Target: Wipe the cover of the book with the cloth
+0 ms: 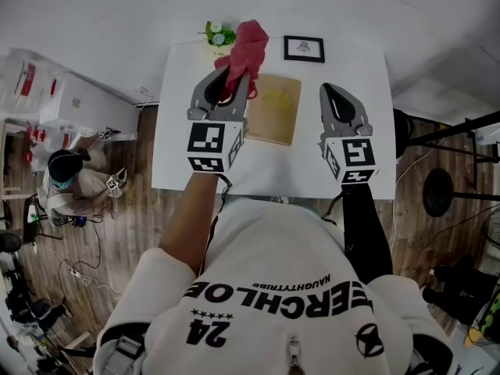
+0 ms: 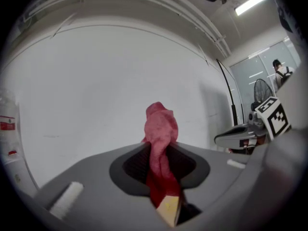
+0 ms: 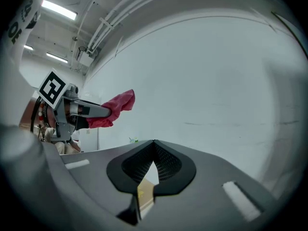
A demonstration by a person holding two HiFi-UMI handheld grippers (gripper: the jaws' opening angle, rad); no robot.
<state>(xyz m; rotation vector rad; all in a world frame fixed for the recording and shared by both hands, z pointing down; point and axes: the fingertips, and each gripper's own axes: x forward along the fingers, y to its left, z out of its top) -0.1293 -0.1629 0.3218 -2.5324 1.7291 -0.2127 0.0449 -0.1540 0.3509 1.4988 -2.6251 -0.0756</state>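
Red cloth (image 1: 248, 44) is clamped in our left hand-held gripper (image 1: 234, 78), its jaws closed tight on the middle of the cloth so that a bunched end sticks out past the tips. We hold it in the air over the far left corner of the tan book (image 1: 275, 112), which lies flat near the middle of the white counter (image 1: 187, 139). Our right hand-held gripper (image 1: 334, 94) hovers beside the book's right edge, jaws together with nothing between them. A framed picture (image 1: 304, 48) stands at the counter's far edge
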